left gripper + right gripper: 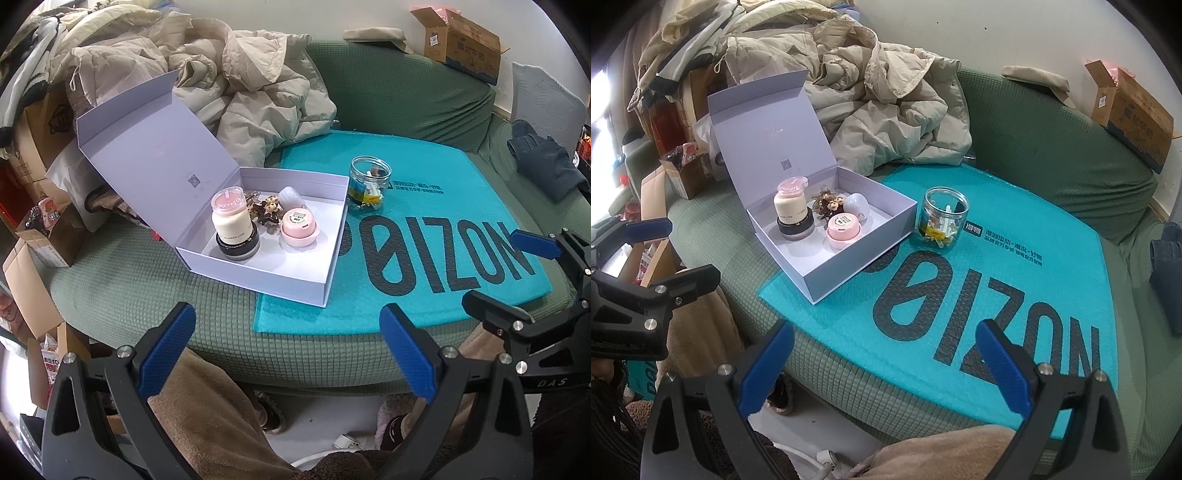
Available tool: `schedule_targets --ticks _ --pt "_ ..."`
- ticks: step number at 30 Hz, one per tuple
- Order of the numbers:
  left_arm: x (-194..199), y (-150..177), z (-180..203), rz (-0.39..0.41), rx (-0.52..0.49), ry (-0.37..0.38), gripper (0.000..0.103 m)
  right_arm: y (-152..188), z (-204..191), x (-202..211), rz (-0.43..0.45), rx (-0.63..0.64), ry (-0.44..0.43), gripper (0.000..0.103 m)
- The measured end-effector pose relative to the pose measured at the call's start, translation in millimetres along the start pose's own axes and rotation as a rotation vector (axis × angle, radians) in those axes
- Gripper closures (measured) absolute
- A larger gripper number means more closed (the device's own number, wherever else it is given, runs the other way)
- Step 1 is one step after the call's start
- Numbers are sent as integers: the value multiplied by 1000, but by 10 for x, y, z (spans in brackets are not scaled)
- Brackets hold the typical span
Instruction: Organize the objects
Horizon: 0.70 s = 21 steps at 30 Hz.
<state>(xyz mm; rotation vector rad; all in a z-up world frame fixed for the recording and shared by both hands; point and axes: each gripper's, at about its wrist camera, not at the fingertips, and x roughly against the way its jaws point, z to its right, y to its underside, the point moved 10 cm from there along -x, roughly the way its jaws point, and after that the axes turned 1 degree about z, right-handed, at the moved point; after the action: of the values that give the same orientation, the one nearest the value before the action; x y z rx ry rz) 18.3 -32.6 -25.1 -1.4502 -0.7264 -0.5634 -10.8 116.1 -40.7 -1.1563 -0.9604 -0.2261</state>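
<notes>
Near the sofa's (155, 295) front edge, both grippers, left gripper (288, 350) and right gripper (886, 365), wait with jaws apart and empty. The glass jar (369, 183) stands just beside the open box (295, 280), likely next to go in.

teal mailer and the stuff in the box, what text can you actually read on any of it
"POIZON", upside down: teal mailer.
Small print on the mailer: too small to read.
"FLOWER LOVE", faint: cream jar in the white box.
Script on the cream jar's pink lid: illegible.
Label on the pink container: blurred.
Label on the clear jar: blurred.
"DAS": right tool.
</notes>
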Motion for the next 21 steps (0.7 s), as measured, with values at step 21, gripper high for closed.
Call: schedule_targets --ticks 21 --pt "-86 -7 -5 -14 13 7 3 26 -10 -95 -24 -2 -1 4"
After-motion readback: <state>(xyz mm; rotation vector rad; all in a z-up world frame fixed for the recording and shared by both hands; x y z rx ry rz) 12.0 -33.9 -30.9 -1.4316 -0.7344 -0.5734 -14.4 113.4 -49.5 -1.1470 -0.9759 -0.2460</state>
